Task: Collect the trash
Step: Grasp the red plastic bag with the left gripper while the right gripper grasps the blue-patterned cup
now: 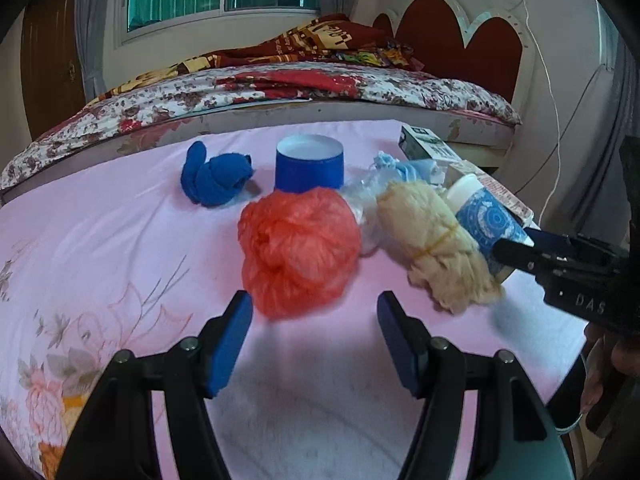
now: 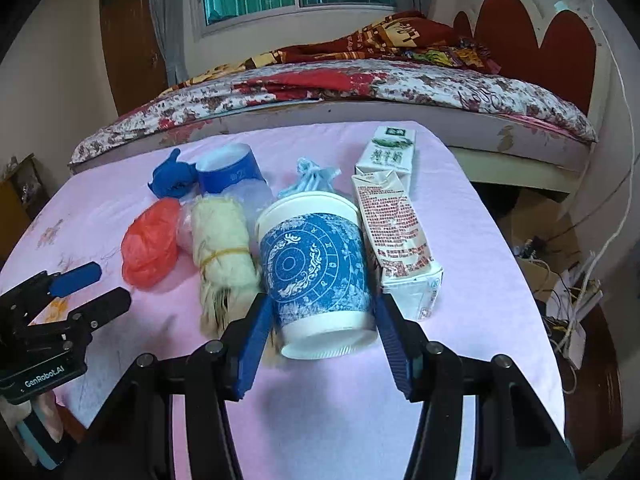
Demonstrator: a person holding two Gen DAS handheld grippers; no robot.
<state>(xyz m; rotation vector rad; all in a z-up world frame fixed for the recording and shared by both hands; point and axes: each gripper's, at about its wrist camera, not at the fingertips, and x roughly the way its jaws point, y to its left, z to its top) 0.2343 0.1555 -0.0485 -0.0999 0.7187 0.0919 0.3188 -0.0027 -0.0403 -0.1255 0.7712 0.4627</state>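
Observation:
Trash lies on a pink cloth-covered table (image 1: 100, 240). An orange plastic bag (image 1: 298, 250) lies just ahead of my open, empty left gripper (image 1: 314, 316). My right gripper (image 2: 320, 322) is shut on the base of a blue-patterned paper cup (image 2: 316, 268), one pad on each side; the cup also shows in the left wrist view (image 1: 486, 220). Beside it are a cream fringed bundle (image 2: 222, 248), a crushed milk carton (image 2: 396, 236), a second carton (image 2: 388, 152), a blue cup (image 1: 310, 164), a blue cloth (image 1: 216, 176) and a pale blue mask (image 2: 310, 180).
A bed (image 1: 280, 88) with a floral cover stands behind the table, with a red headboard (image 1: 460, 32). Cables and boxes (image 2: 560, 264) lie on the floor to the right of the table. The table's right edge (image 2: 512, 248) is near the cartons.

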